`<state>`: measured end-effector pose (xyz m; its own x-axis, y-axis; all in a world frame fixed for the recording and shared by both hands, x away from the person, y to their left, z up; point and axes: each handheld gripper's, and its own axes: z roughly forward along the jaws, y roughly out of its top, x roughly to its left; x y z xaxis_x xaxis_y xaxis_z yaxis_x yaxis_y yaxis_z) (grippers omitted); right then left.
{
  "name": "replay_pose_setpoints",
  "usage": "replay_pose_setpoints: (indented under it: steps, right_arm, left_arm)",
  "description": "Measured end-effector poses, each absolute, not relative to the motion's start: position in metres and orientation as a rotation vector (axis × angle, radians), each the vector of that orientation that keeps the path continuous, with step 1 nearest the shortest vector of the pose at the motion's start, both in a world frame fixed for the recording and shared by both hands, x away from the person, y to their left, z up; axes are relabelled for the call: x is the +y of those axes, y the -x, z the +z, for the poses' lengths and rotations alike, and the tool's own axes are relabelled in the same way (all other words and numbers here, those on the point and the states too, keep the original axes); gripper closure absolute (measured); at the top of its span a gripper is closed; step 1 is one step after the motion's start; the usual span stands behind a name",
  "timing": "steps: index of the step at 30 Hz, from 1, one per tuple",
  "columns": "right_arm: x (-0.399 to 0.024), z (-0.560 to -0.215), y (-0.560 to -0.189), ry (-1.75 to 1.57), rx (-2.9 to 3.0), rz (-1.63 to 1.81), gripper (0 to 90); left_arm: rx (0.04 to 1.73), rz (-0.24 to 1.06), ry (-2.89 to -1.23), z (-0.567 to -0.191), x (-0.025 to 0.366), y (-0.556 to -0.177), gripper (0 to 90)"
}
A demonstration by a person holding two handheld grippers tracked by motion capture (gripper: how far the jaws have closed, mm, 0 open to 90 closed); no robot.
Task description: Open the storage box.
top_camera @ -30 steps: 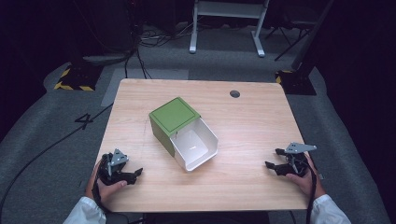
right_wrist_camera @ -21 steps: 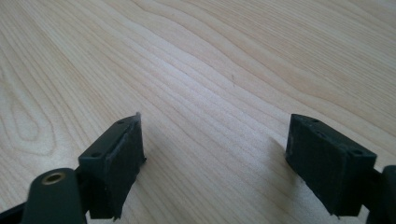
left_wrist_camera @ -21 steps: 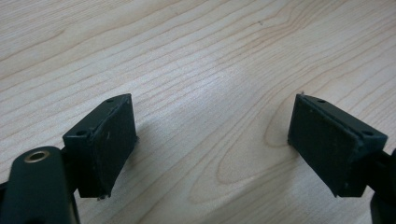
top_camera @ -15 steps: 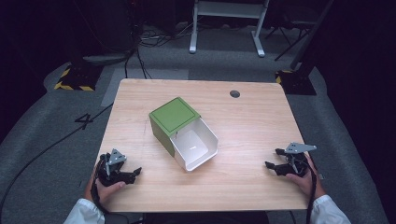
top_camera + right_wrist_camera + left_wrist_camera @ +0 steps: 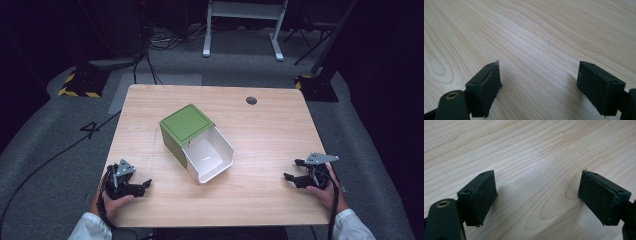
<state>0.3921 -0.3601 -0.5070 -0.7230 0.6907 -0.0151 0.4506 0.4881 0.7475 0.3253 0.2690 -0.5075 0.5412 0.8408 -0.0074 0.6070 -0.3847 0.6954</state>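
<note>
Your left gripper (image 5: pixel 145 184) rests at the table's (image 5: pixel 270 130) near left, jaws spread wide, nothing between them. Your right gripper (image 5: pixel 292 170) sits near right, equally released and empty. The green box (image 5: pixel 185 126) stands mid-table, its white drawer (image 5: pixel 210 157) pulled out toward the near right, apparently empty. Risk, as judged: the box looks light and unanchored. Push the drawer one-handed and the whole box may slide or twist instead; brace the shell first.
</note>
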Motion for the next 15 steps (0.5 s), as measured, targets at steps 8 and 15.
replay_pose_setpoints:
  steps: [8, 15]
  right_arm:
    - [-0.3602, -0.5070, -0.3922, -0.957, 2.427, 1.080, 19.0]
    - [-0.3602, -0.5070, -0.3921, -0.955, 2.428, 1.081, 19.0]
  left_arm:
    - [1.171, 0.462, -2.123, -0.5074, 0.2688, -0.3259, 15.3]
    - [1.173, 0.461, -2.120, -0.5075, 0.2691, -0.3268, 15.3]
